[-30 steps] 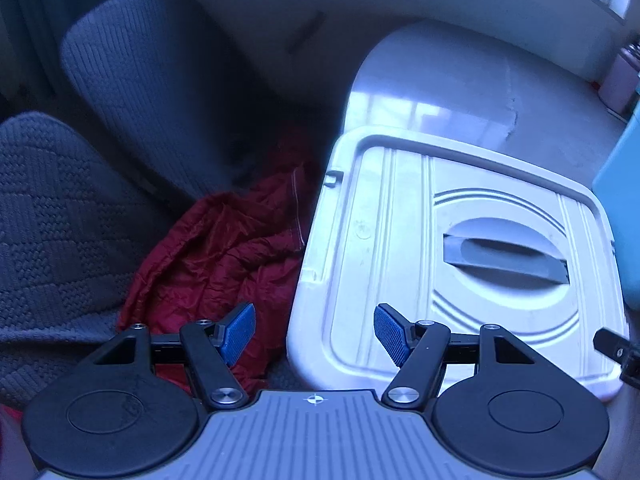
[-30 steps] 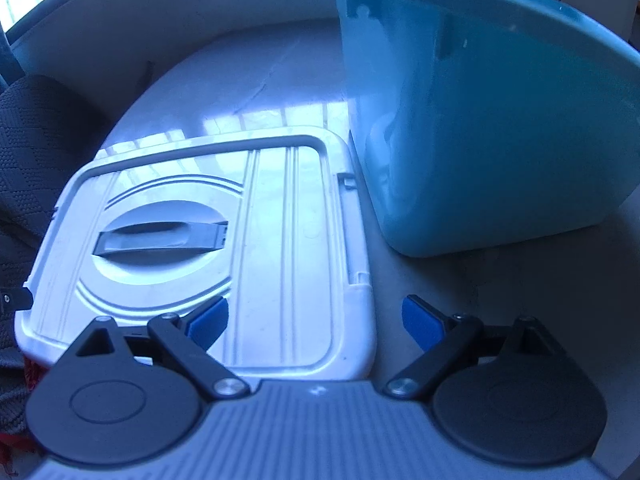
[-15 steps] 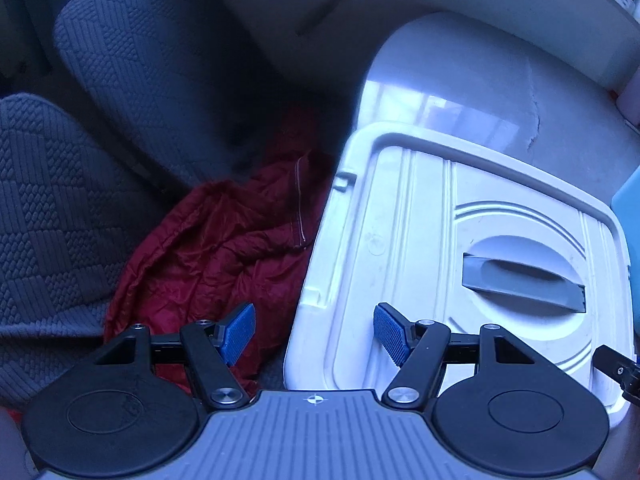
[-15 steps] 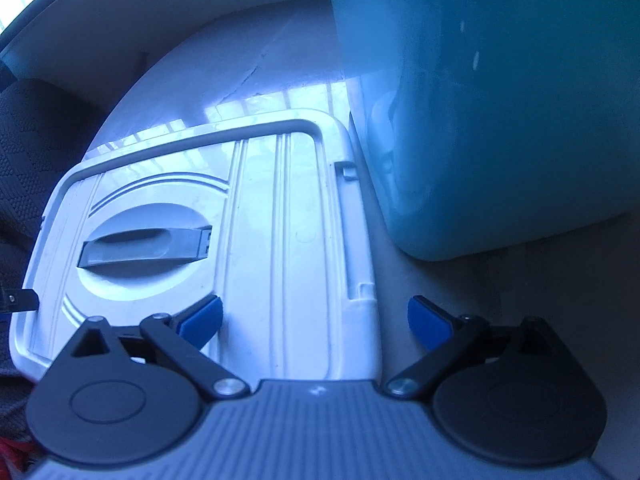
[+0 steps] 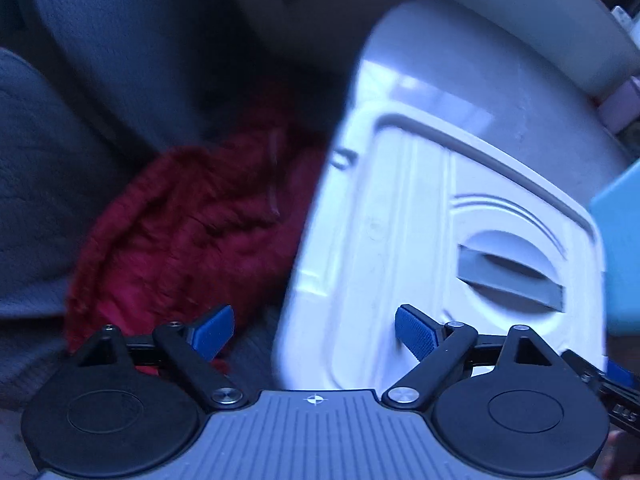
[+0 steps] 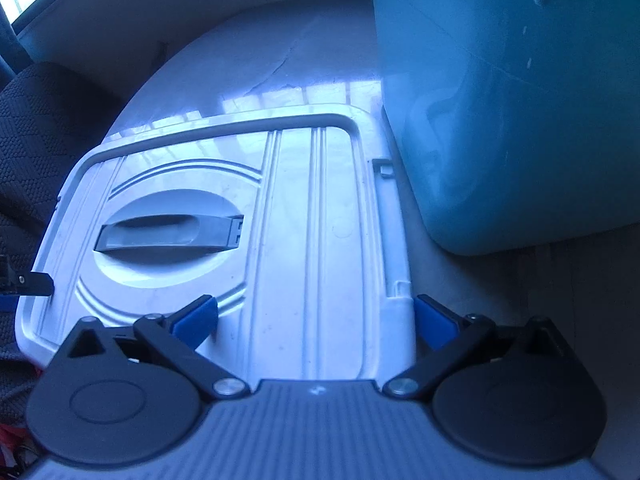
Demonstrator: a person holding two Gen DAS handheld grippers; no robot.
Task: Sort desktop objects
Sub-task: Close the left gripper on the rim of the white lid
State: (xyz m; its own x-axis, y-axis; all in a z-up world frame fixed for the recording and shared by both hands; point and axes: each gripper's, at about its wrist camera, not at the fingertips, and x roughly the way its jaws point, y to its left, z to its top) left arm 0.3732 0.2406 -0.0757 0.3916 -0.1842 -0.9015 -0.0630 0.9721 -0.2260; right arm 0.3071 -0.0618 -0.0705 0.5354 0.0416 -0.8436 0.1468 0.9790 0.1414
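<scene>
surface: pale rounded bench (image 6: 248,60), glossy, a window reflection and a hairline crack on it; dark quilted seat cushions (image 5: 60,160) off its left edge
lid: white storage-box lid (image 6: 304,216) lies flat on the bench, grey handle (image 6: 168,236) up in its oval recess; its left side hangs past the bench edge over the seats
bin: translucent blue bin (image 6: 520,100) stands upright just right of the lid, near or touching its right edge, can't tell which
left tongs: left tongs (image 5: 316,330) straddle the lid's left rim, jaws opening, one pad over the lid, the other out over the fabric; pads not pressing, nothing held
right tongs: right tongs (image 6: 316,322) spread as wide as they go across the lid's near-right corner, one pad above the lid top, the other outside the rim by the latch tab; no grip
other: red quilted cloth (image 5: 192,232) bunched on the seat beside the lid
progress: early by the look of it; lid off the bin and lying loose, no small desktop items seen sorted; likely step is dealing with the lid using both tongs
left to do: judging by this, most of the sorting
hidden: bin's inside and rim cut off, contents unreadable through the wall; left view motion-blurred; lid's near edge hidden behind both tools; rest of the bench out of frame
</scene>
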